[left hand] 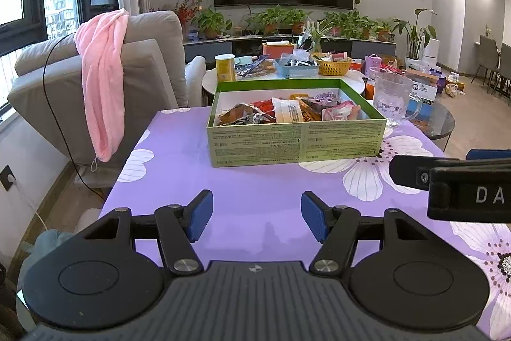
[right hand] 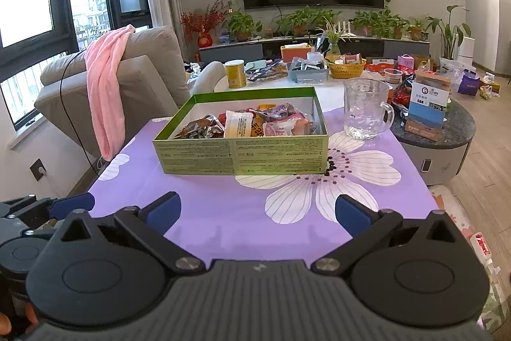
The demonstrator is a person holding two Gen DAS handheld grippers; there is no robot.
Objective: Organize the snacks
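Snack packets (right hand: 246, 123) lying heaped inside green open cardboard box (left hand: 297, 146) on purple flowered tablecloth (left hand: 249, 187); fitting sorted or still jumbled. Left gripper (left hand: 257, 218) and right gripper (right hand: 258, 210) hovering spread, empty.

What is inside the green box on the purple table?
The green box holds a loose pile of snack packets, among them a white one and a pink one. What lies beneath the pile is hidden.
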